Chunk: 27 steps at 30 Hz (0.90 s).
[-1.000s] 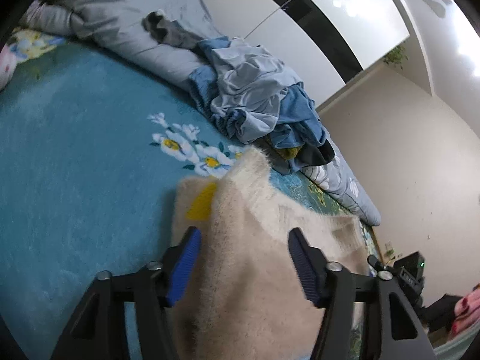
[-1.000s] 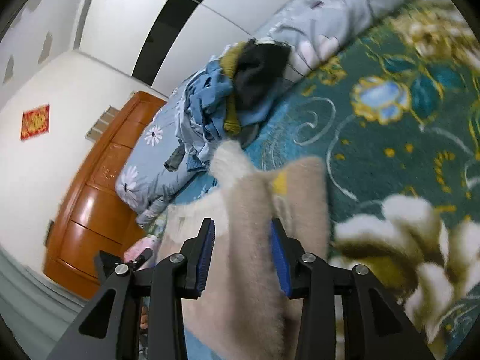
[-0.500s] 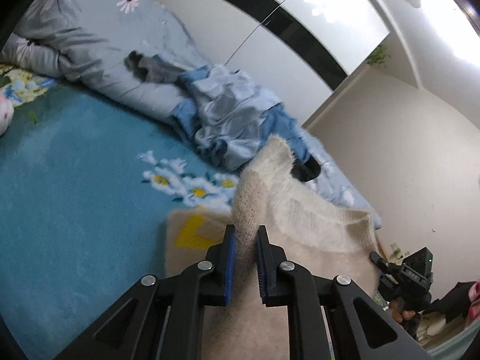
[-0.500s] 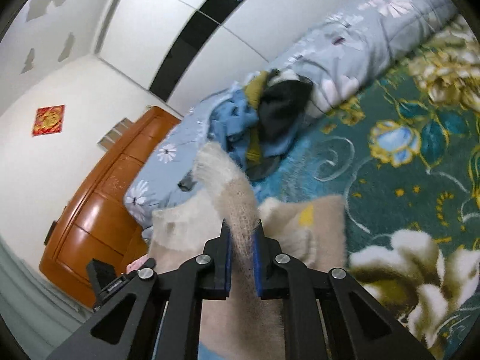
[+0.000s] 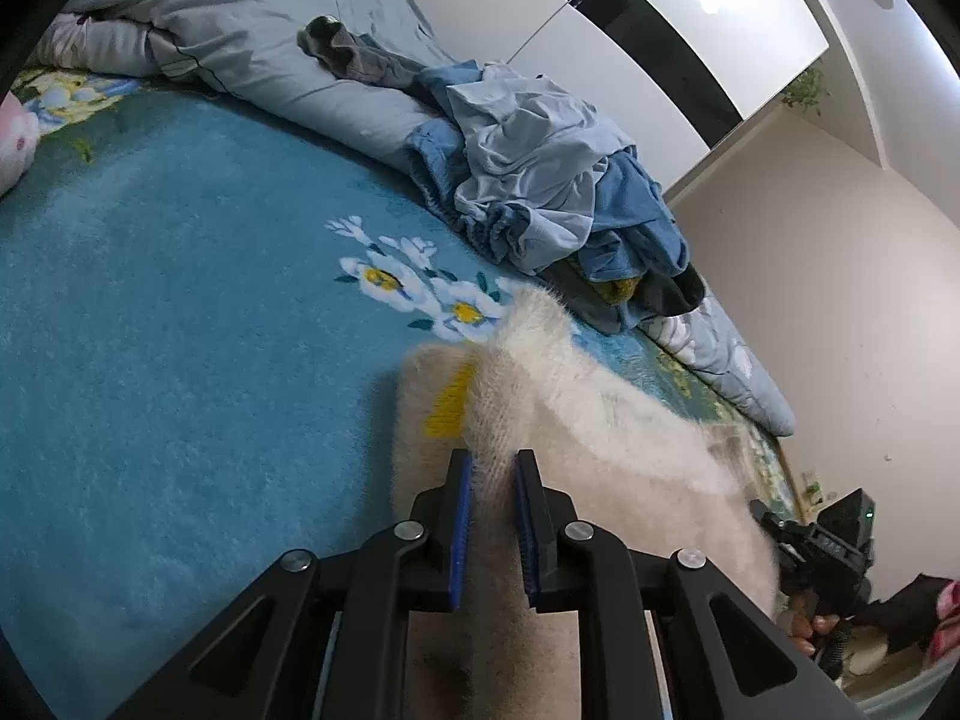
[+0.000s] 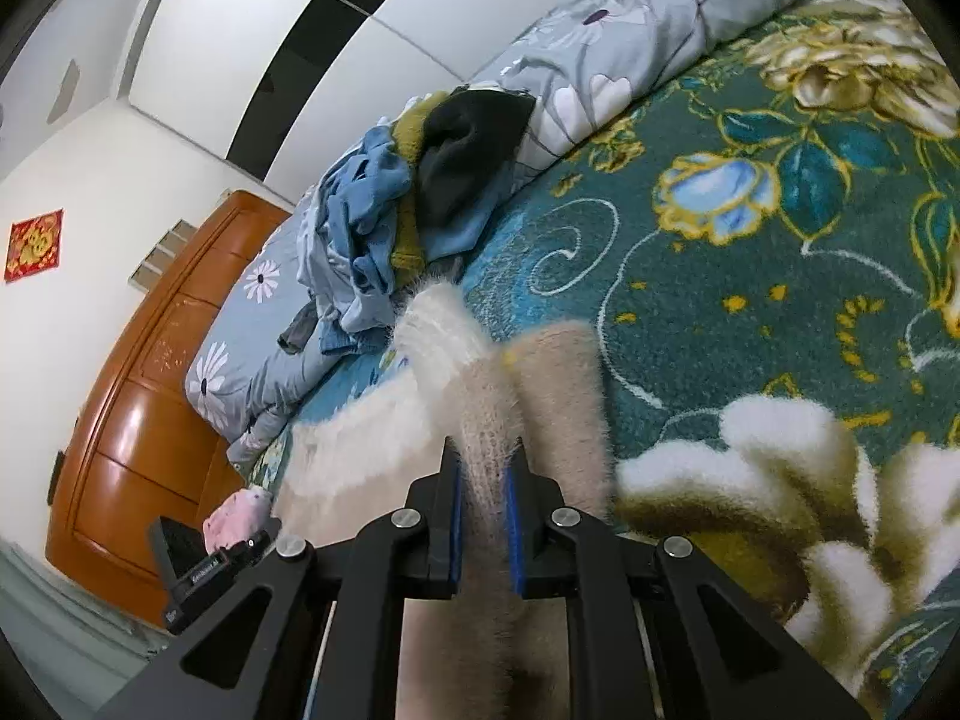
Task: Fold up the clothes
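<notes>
Sweater (image 5: 630,438), cream, long-haired and fuzzy, lying on the plush teal blanket (image 5: 180,330) just below the clothes pile (image 5: 540,198). Stitched with a flat yellow patch (image 5: 447,405) on the side away from the pile. Pinched up into a narrow upright ridge running toward the pile. Left gripper (image 5: 493,462) angled downward at the near end of that ridge, blue pads pressed on the fuzzy fold from both sides, jaws easing apart slightly with the fabric between them. Pile itself crumpled: thin pale-blue cloth over thicker denim-blue folds, with dark and mustard pieces underneath. Behind the pile, a smooth grey flowered quilt (image 5: 240,42), rolled long. Well to the right of the pile, the right gripper (image 5: 822,546), black and blurred, with fingers (image 5: 804,624) wrapped on its handle.

Seen from the right wrist: same sweater (image 6: 372,438) just below the pile (image 6: 420,180), ridge rising to a rounded white tip close to it. Right gripper (image 6: 485,462) tilted down, pads clamped on the woolly ridge, jaws opening a little, fabric filling the gap. Left of the pile, a glossy curved wooden headboard (image 6: 150,420).
</notes>
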Available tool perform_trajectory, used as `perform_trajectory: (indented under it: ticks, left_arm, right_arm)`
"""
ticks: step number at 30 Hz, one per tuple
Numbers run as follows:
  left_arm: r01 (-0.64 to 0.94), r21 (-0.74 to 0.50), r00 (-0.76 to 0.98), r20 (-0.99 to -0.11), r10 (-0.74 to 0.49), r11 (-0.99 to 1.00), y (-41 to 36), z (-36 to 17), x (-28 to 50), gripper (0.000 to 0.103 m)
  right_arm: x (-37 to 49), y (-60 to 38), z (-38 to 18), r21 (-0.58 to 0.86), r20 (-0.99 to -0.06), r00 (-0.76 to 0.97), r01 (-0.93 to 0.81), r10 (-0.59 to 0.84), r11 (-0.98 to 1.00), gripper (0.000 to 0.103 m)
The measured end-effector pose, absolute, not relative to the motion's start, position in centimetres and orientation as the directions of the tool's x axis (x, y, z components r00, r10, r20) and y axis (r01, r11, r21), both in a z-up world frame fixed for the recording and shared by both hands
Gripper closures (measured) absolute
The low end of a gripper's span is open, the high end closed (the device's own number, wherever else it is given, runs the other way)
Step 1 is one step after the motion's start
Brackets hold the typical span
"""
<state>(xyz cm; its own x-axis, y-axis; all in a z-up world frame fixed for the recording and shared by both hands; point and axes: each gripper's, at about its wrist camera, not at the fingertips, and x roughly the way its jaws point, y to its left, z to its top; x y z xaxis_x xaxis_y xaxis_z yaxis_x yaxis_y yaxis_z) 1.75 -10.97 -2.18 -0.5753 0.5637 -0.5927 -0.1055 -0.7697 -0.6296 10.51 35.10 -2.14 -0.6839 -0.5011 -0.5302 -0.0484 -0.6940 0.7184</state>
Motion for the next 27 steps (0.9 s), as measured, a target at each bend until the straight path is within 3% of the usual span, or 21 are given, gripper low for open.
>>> perform_trajectory:
  ticks: [1,2,3,4,6,8,13,27]
  left_arm:
    - [-0.106,-0.635,-0.568,-0.593,0.571,-0.765,-11.1,-2.0,1.8,0.082]
    - [-0.106,-0.640,-0.561,-0.593,0.577,-0.761,-11.3,-1.9,1.8,0.068]
    - [-0.109,-0.646,-0.554,-0.592,0.585,-0.756,-11.5,-1.8,1.9,0.056]
    - [-0.113,-0.657,-0.548,-0.585,0.598,-0.746,-11.7,-1.8,2.1,0.032]
    - [-0.114,-0.677,-0.543,-0.571,0.616,-0.727,-12.3,-1.9,2.5,0.018]
    - [-0.102,-0.681,-0.529,-0.580,0.619,-0.725,-12.5,-2.3,2.5,0.009]
    - [-0.096,-0.699,-0.475,-0.593,0.650,-0.709,-11.7,-3.6,2.3,0.001]
    - [-0.172,-0.726,-0.366,-0.580,0.727,-0.666,-8.5,-5.0,0.9,0.000]
  right_arm:
    - [10.7,35.3,-2.1,0.718,-0.528,-0.686,-0.047,-0.501,-0.694,0.087]
    - [11.0,35.6,-1.9,0.716,-0.527,-0.691,-0.048,-0.495,-0.696,0.083]
    - [11.4,35.9,-1.7,0.715,-0.522,-0.700,-0.048,-0.487,-0.697,0.068]
    - [11.8,36.4,-1.7,0.720,-0.511,-0.710,-0.046,-0.485,-0.693,0.048]
    - [12.5,37.3,-2.1,0.754,-0.479,-0.714,-0.037,-0.510,-0.656,0.028]
    - [12.9,37.8,-2.9,0.784,-0.466,-0.695,-0.037,-0.548,-0.620,0.025]
    - [13.1,37.3,-3.9,0.783,-0.493,-0.651,-0.043,-0.577,-0.620,0.022]
    - [10.0,33.2,-4.5,0.723,-0.557,-0.587,0.007,-0.588,-0.691,0.015]
